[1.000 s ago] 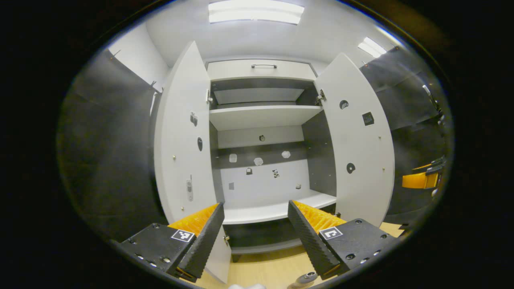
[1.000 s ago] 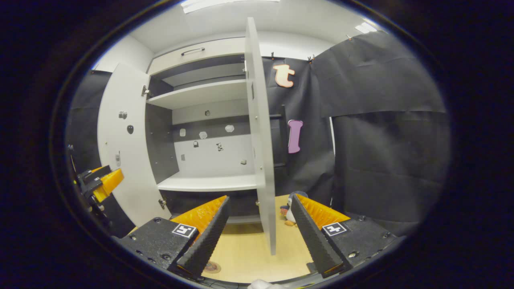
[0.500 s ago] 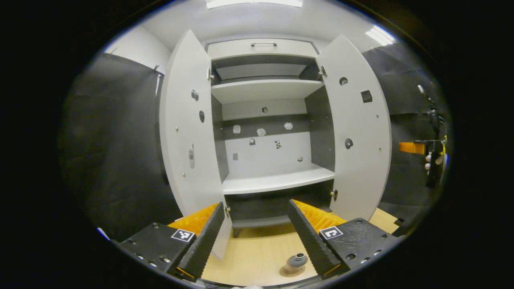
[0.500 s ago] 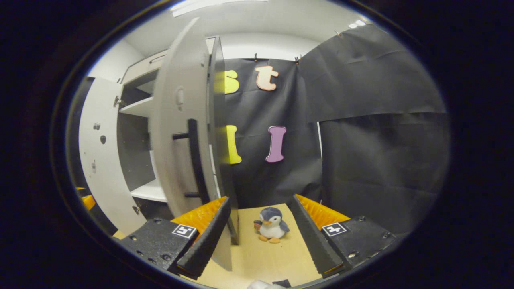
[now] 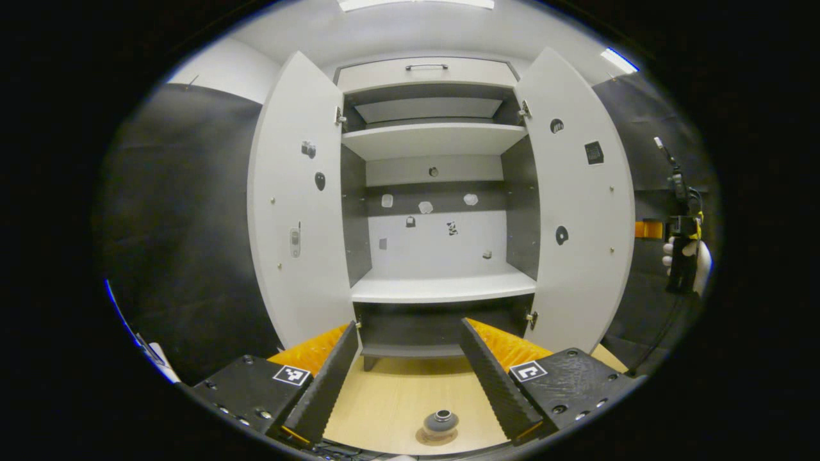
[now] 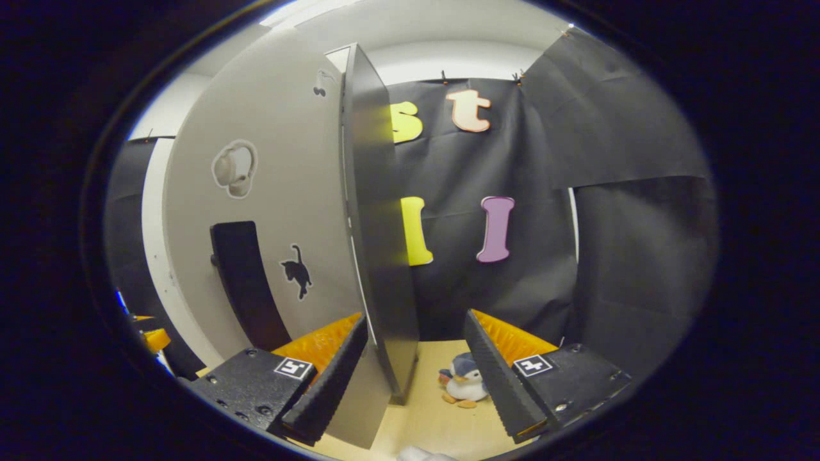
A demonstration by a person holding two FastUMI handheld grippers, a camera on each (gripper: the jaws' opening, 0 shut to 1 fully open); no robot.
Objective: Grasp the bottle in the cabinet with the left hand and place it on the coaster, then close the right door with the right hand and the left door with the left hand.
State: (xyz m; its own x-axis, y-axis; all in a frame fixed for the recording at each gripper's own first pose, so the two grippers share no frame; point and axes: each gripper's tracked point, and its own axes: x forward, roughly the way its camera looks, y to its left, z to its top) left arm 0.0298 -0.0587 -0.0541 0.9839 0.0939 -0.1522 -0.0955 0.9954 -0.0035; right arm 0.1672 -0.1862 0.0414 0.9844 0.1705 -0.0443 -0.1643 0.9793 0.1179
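Pale wooden floor point(image 5: 391, 397) before the open cabinet point(image 5: 442, 192): the small grey bottle point(image 5: 440, 420) sits on its coaster point(image 5: 438, 436). Left gripper point(image 5: 410, 371) spread, empty; right gripper point(image 6: 416, 368) spread beside the right door point(image 6: 282, 211).

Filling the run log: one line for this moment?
bottle: on coaster | right door: open | left door: open | left tool: open, empty | right tool: open, behind right door
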